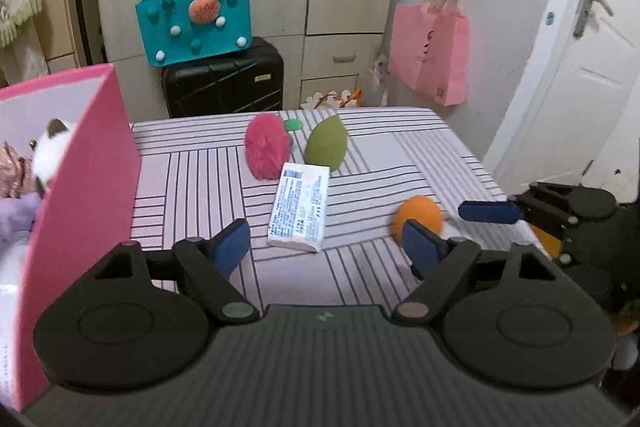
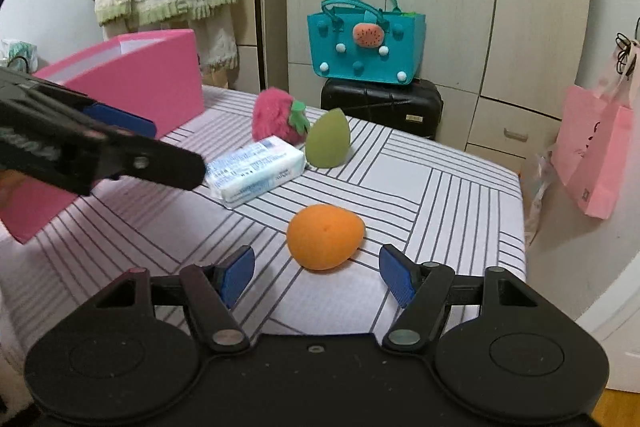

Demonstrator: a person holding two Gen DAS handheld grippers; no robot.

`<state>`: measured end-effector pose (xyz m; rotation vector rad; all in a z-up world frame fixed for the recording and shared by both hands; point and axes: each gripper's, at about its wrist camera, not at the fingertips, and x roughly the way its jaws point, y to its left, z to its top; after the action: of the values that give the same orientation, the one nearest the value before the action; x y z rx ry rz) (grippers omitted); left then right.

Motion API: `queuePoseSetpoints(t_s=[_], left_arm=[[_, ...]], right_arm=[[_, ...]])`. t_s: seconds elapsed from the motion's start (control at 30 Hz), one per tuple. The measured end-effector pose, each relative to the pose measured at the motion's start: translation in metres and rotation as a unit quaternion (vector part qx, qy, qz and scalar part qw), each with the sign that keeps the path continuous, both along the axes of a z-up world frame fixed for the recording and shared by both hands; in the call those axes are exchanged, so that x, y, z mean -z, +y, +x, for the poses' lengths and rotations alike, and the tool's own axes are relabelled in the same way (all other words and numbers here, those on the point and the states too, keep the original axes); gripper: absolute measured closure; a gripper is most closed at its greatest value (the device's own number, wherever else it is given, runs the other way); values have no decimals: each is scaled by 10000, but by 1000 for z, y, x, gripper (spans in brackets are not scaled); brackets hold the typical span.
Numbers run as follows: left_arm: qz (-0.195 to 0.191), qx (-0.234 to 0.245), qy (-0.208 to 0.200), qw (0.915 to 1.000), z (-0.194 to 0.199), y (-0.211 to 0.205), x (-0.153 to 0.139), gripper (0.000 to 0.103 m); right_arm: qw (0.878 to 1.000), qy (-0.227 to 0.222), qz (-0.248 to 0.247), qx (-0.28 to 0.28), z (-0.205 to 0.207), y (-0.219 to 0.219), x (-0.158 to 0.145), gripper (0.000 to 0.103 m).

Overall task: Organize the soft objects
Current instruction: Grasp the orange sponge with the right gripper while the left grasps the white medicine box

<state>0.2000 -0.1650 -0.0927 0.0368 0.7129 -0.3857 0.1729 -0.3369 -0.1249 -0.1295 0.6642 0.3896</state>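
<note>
The left gripper [image 1: 326, 245] had its jaws wide apart above the striped table [image 1: 400, 155], holding nothing, near the tissue pack [image 1: 301, 206]. The right gripper [image 2: 316, 273] also stood apart, empty, with the orange sponge [image 2: 325, 236] just ahead, untouched.

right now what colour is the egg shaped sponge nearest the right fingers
Orange, clearest in the right wrist view.

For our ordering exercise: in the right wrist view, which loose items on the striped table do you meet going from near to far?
orange sponge → tissue pack → green sponge → pink plush strawberry
</note>
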Motion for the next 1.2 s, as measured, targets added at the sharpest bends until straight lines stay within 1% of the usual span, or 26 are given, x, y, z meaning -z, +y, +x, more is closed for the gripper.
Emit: queuePoseSetpoints(t_s=[0.03,0.07,0.13,0.2,0.33,0.4,0.43,0.47,0.5,0.57,0.6,0.7,0.83,0.9,0.93,0.97,1.0,1.1,1.2], left_arm=[[16,-43,43,10000,6,-1,5,23],[12,-79,111,9999,11,-1,10,28],[-33,-142,233,9996,23,-2,19,33],[-58,-178,259,9995,32,-4,26,34],[7,-305,169,9994,44,-10,36,36],[11,-305,102,9995,47,-11,38,42],[30,-265,29,9996,48,-12,40,49],[103,-197,-6,9998,48,-14,41,50],[131,-139,6,9998,48,-14,42,50],[44,-149,137,9998,51,-13,45,50],[14,-161,190,9997,52,-13,46,50],[114,-135,140,9997,54,-17,46,50],[325,-146,100,9993,57,-23,47,50],[468,-114,14,9988,56,-27,49,50],[518,-105,-36,9986,55,-28,50,53],[542,-138,-75,9984,54,-29,50,62],[586,-172,-129,9980,53,-29,50,63],[537,-154,-144,9983,52,-26,49,64],[377,-202,-69,9991,50,-21,47,64]], right_arm=[[10000,-5,-17,-6,2,1,3,29],[10000,-31,-58,-6,4,2,5,29],[9999,-57,-89,-7,7,4,8,29],[10000,-19,-62,71,11,5,10,29],[9997,-10,95,244,18,3,14,30],[9996,-8,126,270,19,2,16,31],[9994,-25,162,288,19,2,16,34],[9994,-19,199,298,19,2,17,42],[9992,4,233,310,19,2,17,45],[9991,-39,253,351,19,3,17,52],[9989,-50,256,392,19,4,17,52],[9980,-47,351,530,19,5,18,53],[9969,-63,415,661,18,6,19,53],[9960,-43,510,728,18,5,20,53],[9958,-38,530,742,18,5,20,53],[9956,-34,553,759,18,5,20,53],[9952,-25,592,780,18,4,20,54],[9945,-10,642,831,16,4,19,54],[9936,3,685,893,13,5,19,54]])
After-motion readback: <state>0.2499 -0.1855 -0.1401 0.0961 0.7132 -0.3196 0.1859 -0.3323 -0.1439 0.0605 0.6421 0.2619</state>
